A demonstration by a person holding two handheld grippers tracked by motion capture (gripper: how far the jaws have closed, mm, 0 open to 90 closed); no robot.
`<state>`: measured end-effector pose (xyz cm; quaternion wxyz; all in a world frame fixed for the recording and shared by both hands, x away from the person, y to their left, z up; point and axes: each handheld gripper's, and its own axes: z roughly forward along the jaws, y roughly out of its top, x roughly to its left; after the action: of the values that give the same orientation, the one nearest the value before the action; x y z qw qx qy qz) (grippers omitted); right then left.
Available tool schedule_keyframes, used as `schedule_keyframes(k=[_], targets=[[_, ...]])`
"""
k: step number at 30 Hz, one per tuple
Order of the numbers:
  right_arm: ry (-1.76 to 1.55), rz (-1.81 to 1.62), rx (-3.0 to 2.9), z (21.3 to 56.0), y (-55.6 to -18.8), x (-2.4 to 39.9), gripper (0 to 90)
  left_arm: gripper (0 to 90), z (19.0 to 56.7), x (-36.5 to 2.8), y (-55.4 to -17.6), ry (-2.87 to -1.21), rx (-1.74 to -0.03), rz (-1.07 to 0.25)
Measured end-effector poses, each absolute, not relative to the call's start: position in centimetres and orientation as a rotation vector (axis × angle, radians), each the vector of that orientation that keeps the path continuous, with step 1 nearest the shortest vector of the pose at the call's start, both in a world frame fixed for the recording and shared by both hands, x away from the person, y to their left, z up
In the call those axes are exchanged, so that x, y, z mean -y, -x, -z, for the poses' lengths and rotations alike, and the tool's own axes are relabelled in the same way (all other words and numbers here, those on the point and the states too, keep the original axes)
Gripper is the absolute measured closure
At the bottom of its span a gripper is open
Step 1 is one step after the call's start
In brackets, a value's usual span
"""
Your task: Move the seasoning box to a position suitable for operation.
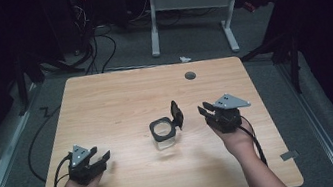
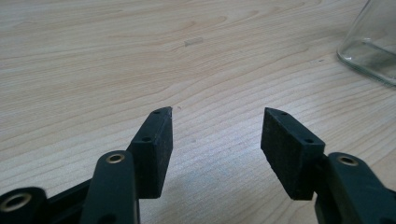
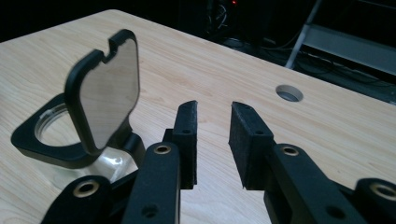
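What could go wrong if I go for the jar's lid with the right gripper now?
The flip lid stands open, hinged up toward the right gripper; a push could swing it shut or tip the glass jar. The left gripper sits apart with open fingers, so nothing braces the jar, and it may slide on the table.

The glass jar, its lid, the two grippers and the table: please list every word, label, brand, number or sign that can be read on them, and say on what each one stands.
None: no readable text shows in these pictures.
The glass jar and its open lid: plain, no label.
The left gripper and the right gripper: no marking.
The table: bare wood grain, no print.
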<state>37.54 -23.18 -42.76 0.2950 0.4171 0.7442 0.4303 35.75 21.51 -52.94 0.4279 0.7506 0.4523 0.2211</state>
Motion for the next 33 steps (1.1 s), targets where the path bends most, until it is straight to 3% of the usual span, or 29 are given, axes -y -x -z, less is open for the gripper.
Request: schedule_keyframes(k=[14, 21, 33], targets=[[-1.087, -1.155, -2.041, 43.4, -38.9, 20.7, 78.2, 44.2, 52.9, -21.7, -35.7, -1.867, -1.132, -0.543], [-1.057, -1.167, -2.062, 43.2, -39.3, 19.7, 90.0, 44.2, 52.9, -21.7, -35.8, -1.863, -1.133, -0.539], [-1.020, -1.186, -2.097, 43.2, -39.2, 18.4, 90.0, 44.1, 52.9, -21.7, -35.8, -1.864, -1.135, -0.540]])
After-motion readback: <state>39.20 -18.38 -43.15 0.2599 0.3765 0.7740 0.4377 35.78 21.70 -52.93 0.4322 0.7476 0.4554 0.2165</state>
